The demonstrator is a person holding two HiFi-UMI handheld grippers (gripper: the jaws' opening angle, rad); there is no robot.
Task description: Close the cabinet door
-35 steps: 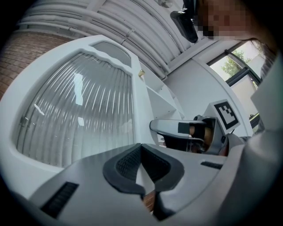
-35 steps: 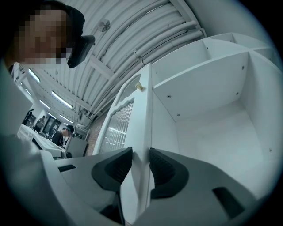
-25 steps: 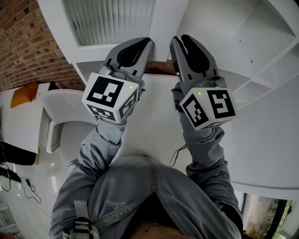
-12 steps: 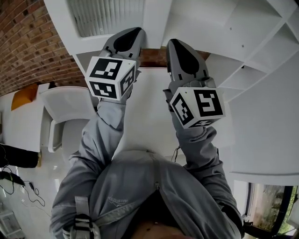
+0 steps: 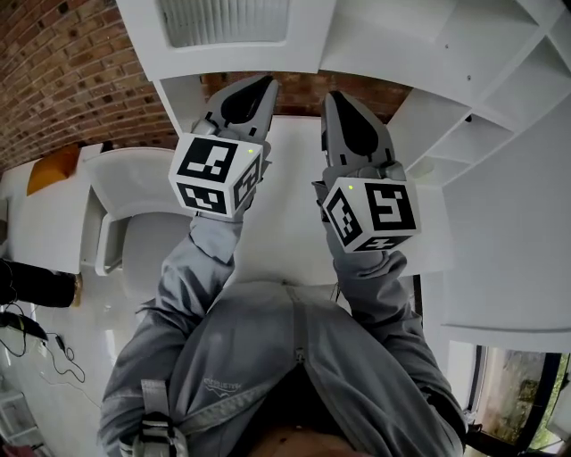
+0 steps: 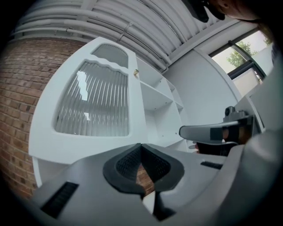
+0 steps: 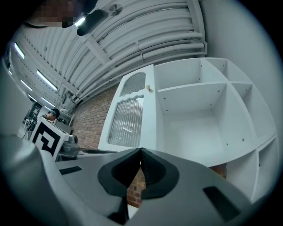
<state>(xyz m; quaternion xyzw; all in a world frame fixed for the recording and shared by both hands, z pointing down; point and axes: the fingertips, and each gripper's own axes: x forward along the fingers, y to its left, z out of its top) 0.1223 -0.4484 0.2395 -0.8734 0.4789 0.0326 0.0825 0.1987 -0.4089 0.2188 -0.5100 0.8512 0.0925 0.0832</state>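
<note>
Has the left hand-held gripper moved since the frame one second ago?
Yes. The left hand-held gripper has dropped: its tips overlapped the lower frame of the cabinet door before; now they sit just below it, against the brick wall.

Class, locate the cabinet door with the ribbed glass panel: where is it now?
Head view: the cabinet door sits top left of centre, just above the left gripper, between the brick wall and the open white shelves.
</note>
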